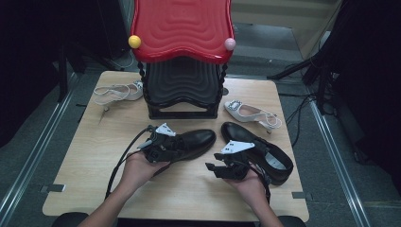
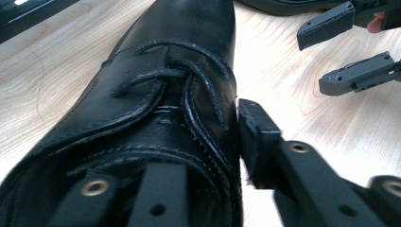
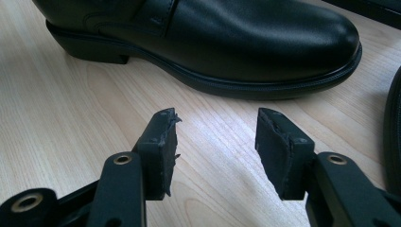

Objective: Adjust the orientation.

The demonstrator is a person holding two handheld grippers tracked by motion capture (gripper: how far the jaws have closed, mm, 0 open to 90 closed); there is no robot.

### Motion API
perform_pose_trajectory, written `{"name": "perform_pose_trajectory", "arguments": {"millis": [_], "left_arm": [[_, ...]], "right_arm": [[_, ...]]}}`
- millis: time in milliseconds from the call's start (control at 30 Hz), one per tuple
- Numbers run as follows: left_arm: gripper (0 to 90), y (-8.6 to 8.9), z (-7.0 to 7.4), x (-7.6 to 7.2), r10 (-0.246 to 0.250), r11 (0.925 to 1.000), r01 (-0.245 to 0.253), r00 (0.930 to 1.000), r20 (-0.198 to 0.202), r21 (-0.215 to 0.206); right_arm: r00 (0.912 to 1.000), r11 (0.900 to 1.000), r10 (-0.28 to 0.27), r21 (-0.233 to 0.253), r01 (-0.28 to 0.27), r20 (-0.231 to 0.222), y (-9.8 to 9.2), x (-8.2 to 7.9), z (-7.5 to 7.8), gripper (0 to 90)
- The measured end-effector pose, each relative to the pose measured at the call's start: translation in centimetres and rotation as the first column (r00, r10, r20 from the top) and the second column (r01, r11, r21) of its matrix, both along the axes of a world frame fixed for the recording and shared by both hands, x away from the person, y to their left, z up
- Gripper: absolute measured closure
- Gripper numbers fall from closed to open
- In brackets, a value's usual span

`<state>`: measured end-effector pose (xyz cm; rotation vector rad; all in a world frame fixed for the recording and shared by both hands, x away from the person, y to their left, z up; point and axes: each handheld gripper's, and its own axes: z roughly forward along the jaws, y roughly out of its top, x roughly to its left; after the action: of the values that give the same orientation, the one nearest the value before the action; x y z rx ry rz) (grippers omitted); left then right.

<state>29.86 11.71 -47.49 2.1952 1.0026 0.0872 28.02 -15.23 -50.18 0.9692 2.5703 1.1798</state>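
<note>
Two black leather lace-up shoes lie on the wooden table (image 1: 94, 156). The left black shoe (image 1: 198, 138) points right, and my left gripper (image 1: 163, 146) sits on its heel end. In the left gripper view one jaw reaches inside the shoe (image 2: 156, 94) and the other presses on its outer side, so my left gripper (image 2: 208, 146) is shut on the shoe's side wall. My right gripper (image 1: 213, 168) hovers open over bare wood next to the right black shoe (image 1: 274, 156). In the right gripper view the right gripper (image 3: 217, 137) stands apart, with the left shoe's toe (image 3: 265, 38) ahead.
A red and black wavy rack (image 1: 182, 52) stands at the table's back centre. A white heeled sandal (image 1: 116, 92) lies to its left and another (image 1: 250, 113) to its right. Dark equipment and cables surround the table. The open right gripper (image 2: 347, 52) appears beyond the shoe.
</note>
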Motion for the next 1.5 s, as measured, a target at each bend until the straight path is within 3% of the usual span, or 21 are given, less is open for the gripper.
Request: {"name": "perform_pose_trajectory", "arguments": {"millis": [33,167,200,367,467,533,800,933,1067,1100,1133,1167,1233,1267,1400,1500], "left_arm": [[62.2,0.4,0.2,0.0,-0.017,0.9997,0.017,0.9998,-0.011,-0.017],[53.9,1.0,0.8,-0.1,-0.042,0.9991,0.042,0.9990,-0.016,0.004],[53.9,1.3,1.1,-0.3,-0.040,0.9991,0.040,0.9992,-0.001,0.012],[51.7,3.3,2.7,-0.6,-0.058,0.9983,0.058,0.9983,-0.007,-0.010],[51.9,4.5,3.6,-0.8,-0.056,0.9983,0.056,0.9981,0.023,0.016],[56.3,6.1,4.7,-0.8,-0.058,0.9983,0.058,0.9976,0.038,0.000],[74.9,8.9,5.5,0.5,-0.058,0.9983,0.058,0.9971,0.049,-0.004],[83.0,9.7,4.7,1.5,-0.067,0.9977,0.067,0.9958,0.063,0.013],[89.2,10.5,3.1,2.6,-0.069,0.9976,0.069,0.9971,0.031,-0.007],[89.2,10.6,2.6,2.9,-0.074,0.9970,0.074,0.9968,0.029,0.023],[90.0,10.9,1.8,3.3,-0.073,0.9973,0.073,0.9972,0.017,-0.005],[90.0,11.0,1.1,3.6,-0.077,0.9970,0.077,0.9971,0.000,-0.014],[90.0,11.0,0.7,3.7,-0.077,0.9970,0.077,0.9970,-0.006,-0.006],[89.9,11.1,-0.4,4.3,-0.069,0.9976,0.069,0.9975,-0.017,-0.006],[89.9,10.5,-1.6,4.9,-0.081,0.9967,0.081,0.9962,-0.033,-0.005],[89.9,9.5,-2.6,5.3,-0.101,0.9947,0.102,0.9935,-0.052,0.010]], "right_arm": [[1.0000,1.000,0.000,0.002,0.000,0.000,0.1,-0.1,0.1,50.3],[1.0000,1.000,0.003,0.004,-0.003,-0.002,0.3,-0.2,0.3,50.3],[1.0000,1.000,0.003,0.004,-0.003,-0.002,0.3,-0.2,0.3,50.3],[1.0000,1.000,0.003,0.004,-0.003,-0.001,0.5,-0.2,0.7,50.6],[1.0000,1.000,0.005,0.006,-0.005,-0.002,0.8,-0.2,0.9,50.8],[1.0000,1.000,0.003,0.010,-0.003,-0.004,1.2,-0.2,1.1,50.6],[1.0000,1.000,0.005,0.012,-0.005,-0.004,2.0,0.2,1.8,53.0],[0.9999,1.000,0.011,0.015,-0.011,0.009,2.3,0.5,2.4,54.6],[0.9999,1.000,0.008,0.030,-0.008,0.011,2.5,0.9,2.7,61.4],[1.0000,0.999,0.007,0.032,-0.007,0.005,2.6,1.0,2.7,64.5],[0.9999,1.000,0.010,0.028,-0.009,-0.009,2.9,1.4,2.5,73.9],[0.9999,1.000,0.012,0.023,-0.012,-0.012,3.1,1.6,2.3,77.9],[0.9996,1.000,0.009,0.019,-0.009,-0.026,3.5,1.8,2.0,82.6],[0.9986,1.000,0.009,0.025,-0.008,-0.053,4.0,2.1,1.5,89.0],[0.9946,1.000,0.022,0.021,-0.020,-0.101,5.4,2.4,0.7,90.0],[0.9947,1.000,0.024,0.000,-0.025,-0.100,5.9,2.5,0.4,90.0]]}}
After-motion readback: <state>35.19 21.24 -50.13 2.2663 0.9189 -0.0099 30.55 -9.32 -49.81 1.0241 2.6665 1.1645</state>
